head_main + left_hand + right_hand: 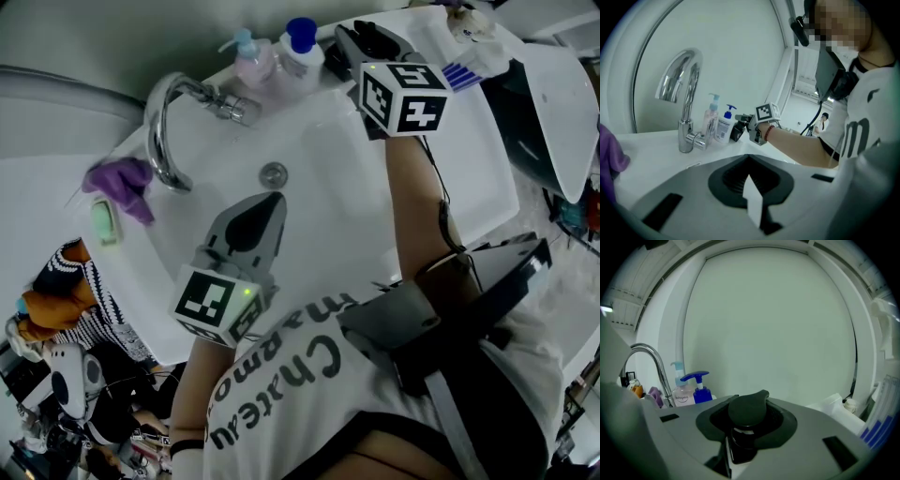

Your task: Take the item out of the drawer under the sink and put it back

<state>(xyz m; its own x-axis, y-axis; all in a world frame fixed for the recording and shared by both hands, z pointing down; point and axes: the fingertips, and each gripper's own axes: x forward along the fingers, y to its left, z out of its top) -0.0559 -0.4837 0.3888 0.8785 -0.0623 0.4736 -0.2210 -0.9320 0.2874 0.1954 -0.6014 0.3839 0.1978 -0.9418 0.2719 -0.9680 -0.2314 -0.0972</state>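
Note:
My right gripper (367, 39) is raised over the back of the white sink counter (469, 178), just right of the pump bottles. It is shut on a small black item with a rounded top (747, 411). The left gripper view shows that black item (737, 131) at the right gripper's (749, 123) tip, beside the bottles. My left gripper (262, 214) hovers over the front of the basin (319, 159), pointing toward the drain (273, 173). Its jaws look shut with nothing between them (752, 187). No drawer is in view.
A chrome faucet (164, 131) arches over the basin's left. A pink pump bottle (251, 58) and a blue-capped one (298, 47) stand at the back rim. A purple cloth (122, 178) and a green soap bar (103, 220) lie left. A blue-striped tube (469, 67) lies back right.

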